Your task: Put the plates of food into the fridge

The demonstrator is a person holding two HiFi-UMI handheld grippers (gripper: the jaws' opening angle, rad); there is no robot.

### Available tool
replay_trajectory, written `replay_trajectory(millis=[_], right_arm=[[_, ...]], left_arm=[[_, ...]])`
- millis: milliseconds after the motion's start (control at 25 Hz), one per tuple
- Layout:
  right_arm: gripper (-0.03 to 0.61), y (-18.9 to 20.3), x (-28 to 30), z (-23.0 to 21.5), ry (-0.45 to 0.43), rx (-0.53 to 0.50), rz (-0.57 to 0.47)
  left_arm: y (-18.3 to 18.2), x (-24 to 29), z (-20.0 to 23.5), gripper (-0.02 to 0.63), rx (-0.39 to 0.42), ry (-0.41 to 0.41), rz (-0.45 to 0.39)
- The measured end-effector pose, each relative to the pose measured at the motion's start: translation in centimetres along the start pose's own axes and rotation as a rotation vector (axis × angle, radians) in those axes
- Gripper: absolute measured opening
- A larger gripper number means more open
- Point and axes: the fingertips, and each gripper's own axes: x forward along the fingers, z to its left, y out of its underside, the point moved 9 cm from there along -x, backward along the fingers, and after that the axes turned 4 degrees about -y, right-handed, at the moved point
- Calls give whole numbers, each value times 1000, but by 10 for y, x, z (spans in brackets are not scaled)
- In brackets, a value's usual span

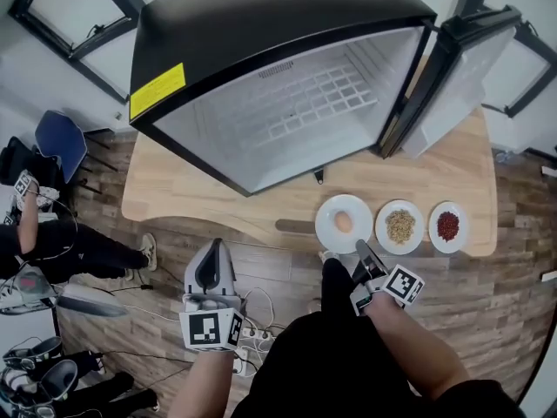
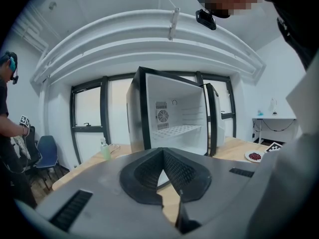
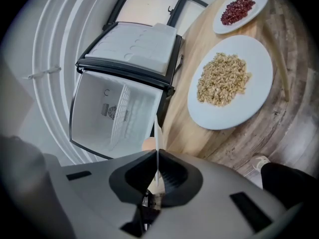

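While edge-on, plate (image 3: 157, 133) between right tongs (image 3: 158, 156)

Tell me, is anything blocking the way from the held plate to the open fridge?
Nothing visible does. The right gripper pinches the near rim of the leftmost plate, and only bare table lies between it and the fridge, whose door is swung aside to the right.
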Motion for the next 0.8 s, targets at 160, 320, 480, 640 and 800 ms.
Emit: replay_trajectory(millis=[160, 320, 480, 640, 800], right_arm=[[31, -6, -1, 14, -11, -4, 10], [31, -15, -5, 33, -33, -37, 10], [31, -23, 1, 53, -109, -74, 9], [31, -27, 4, 70, -132, -81, 11], [31, -31, 7, 85, -138, -93, 22]], left_arm=[[-5, -2, 0, 5, 2, -8, -15], [-12, -5, 1, 5, -3, -17, -37], [-21, -9, 4, 5, -5, -26, -60], [-28, -14, 13, 5, -8, -45, -66], [-34, -17, 18, 5, 1, -50, -65]])
